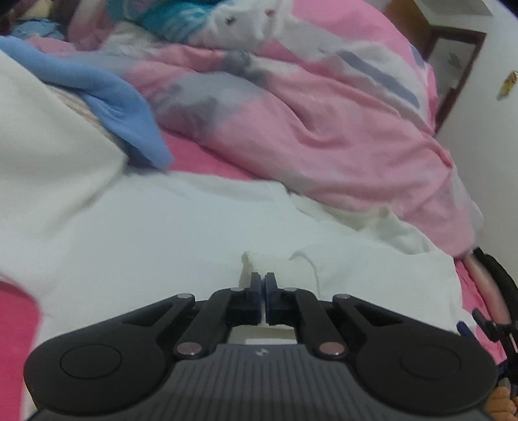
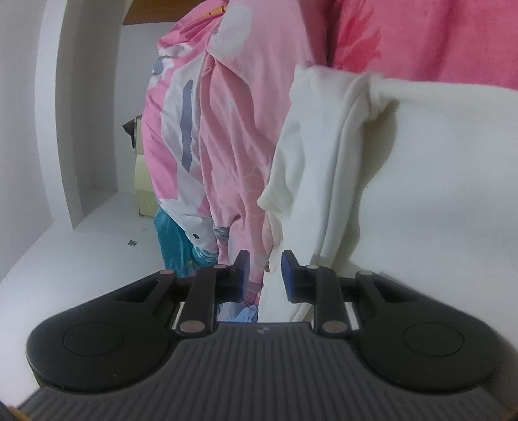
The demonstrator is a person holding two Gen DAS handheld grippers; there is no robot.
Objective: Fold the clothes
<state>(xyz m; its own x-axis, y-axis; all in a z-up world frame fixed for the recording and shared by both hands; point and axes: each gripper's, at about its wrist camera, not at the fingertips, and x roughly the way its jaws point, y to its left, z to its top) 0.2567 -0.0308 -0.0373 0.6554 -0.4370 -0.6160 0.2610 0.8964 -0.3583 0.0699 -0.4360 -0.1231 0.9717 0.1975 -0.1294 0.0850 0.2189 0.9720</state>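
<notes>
A white garment [image 1: 162, 233] lies spread over the pink bed sheet [image 1: 207, 162] in the left wrist view. My left gripper [image 1: 262, 281] sits low over it, shut, with a small pinch of the white fabric rising just ahead of the fingertips. In the right wrist view the white garment [image 2: 421, 162] hangs in folds on the right. Its loose edge runs down between the fingers of my right gripper [image 2: 265, 267], whose jaws stand a little apart and do not clamp the cloth.
A rumpled pink patterned duvet [image 1: 340, 129] lies behind the garment, with a blue cloth [image 1: 123, 107] at the left and a white plush toy [image 1: 252, 22] at the back. White wall and ledge [image 2: 81, 226] on the right view's left. A dark object [image 1: 495, 291] at the bed's right edge.
</notes>
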